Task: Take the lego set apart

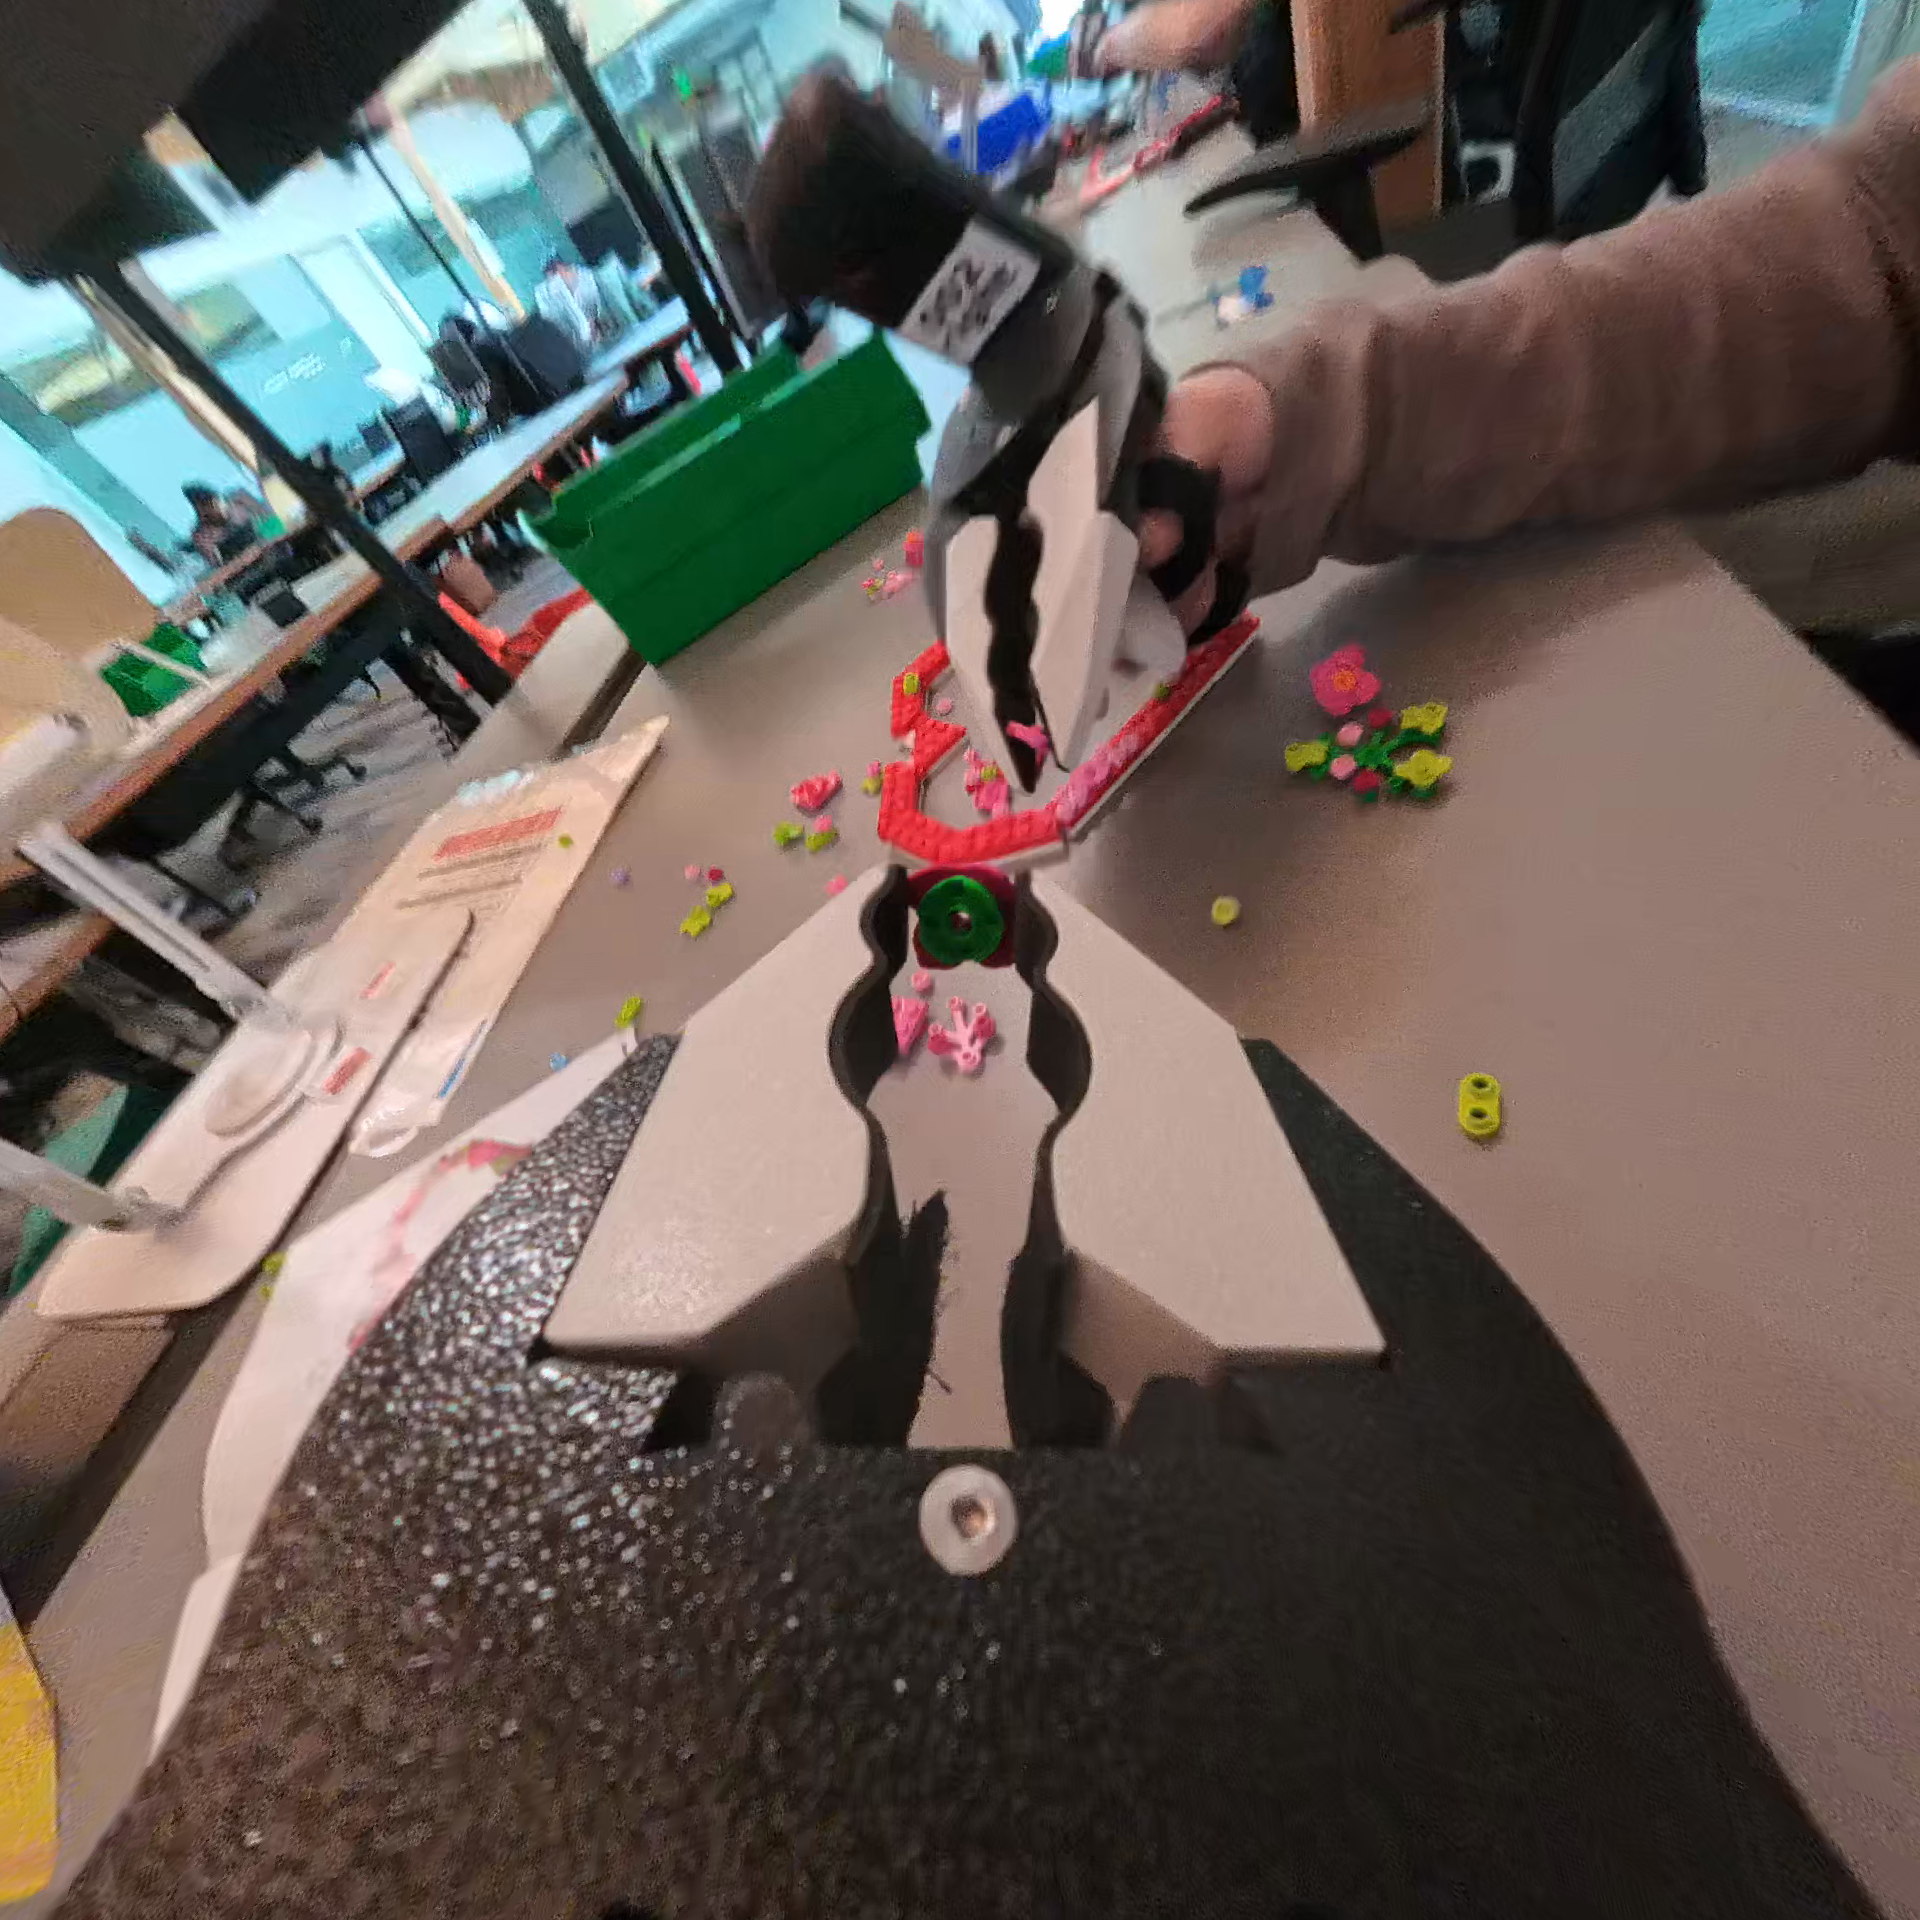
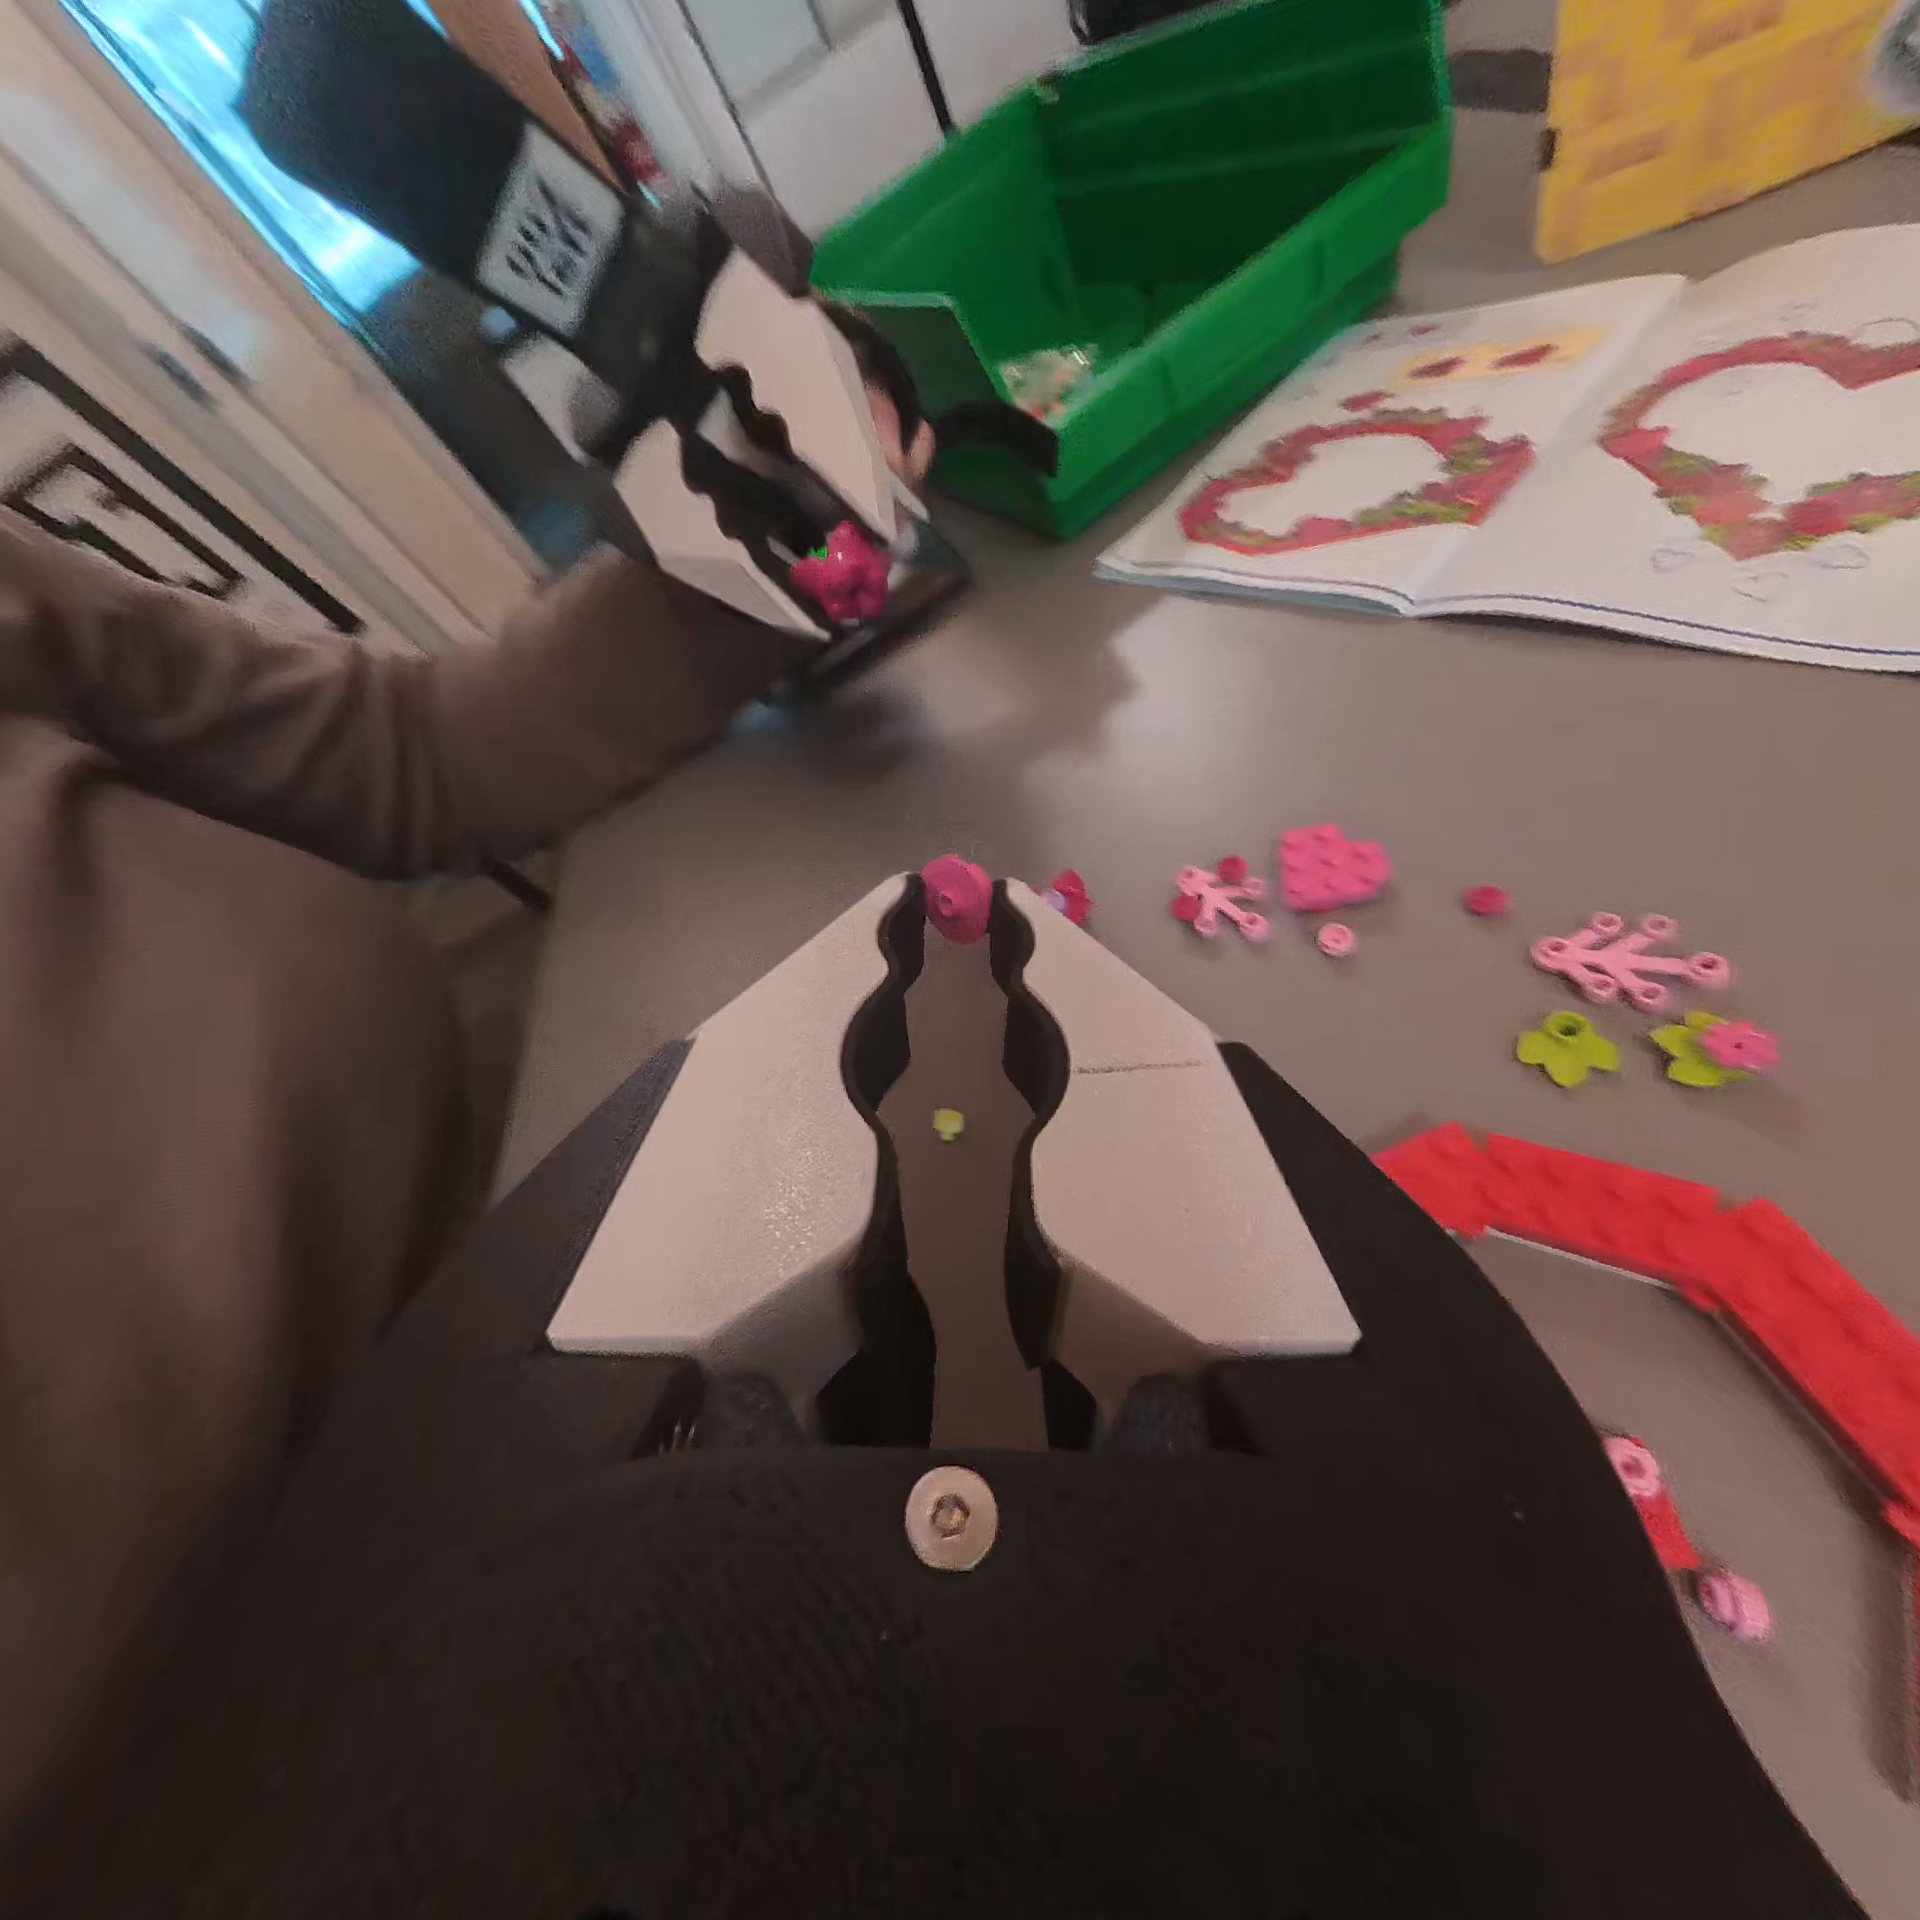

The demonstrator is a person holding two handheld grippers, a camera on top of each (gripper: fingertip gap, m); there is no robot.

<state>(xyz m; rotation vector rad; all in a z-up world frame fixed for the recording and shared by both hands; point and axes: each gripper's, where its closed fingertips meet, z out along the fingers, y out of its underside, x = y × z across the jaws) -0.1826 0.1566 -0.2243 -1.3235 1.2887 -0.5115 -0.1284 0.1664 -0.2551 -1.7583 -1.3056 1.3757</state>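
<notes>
My left gripper (image 1: 956,896) is shut on a dark magenta flower piece with a green round plate (image 1: 958,923) and holds it above the table. It also shows in the right wrist view (image 2: 854,594), raised, with the same flower (image 2: 837,580). My right gripper (image 2: 956,891) is shut on a small magenta round piece (image 2: 956,906). In the left wrist view the right gripper (image 1: 1031,767) points down over the red heart-shaped frame (image 1: 966,831), a small pink piece (image 1: 1029,736) between its tips. The red frame (image 2: 1683,1236) lies flat on the grey table.
Loose pink, magenta and lime pieces (image 2: 1621,961) lie scattered around the frame, with a flower cluster (image 1: 1371,753) to its right. A green bin (image 2: 1195,218) stands at the back. An open instruction booklet (image 2: 1558,488) lies beside it. Plastic bags (image 1: 416,977) lie at the left. My hands' fingertips stand some 7 cm from each other.
</notes>
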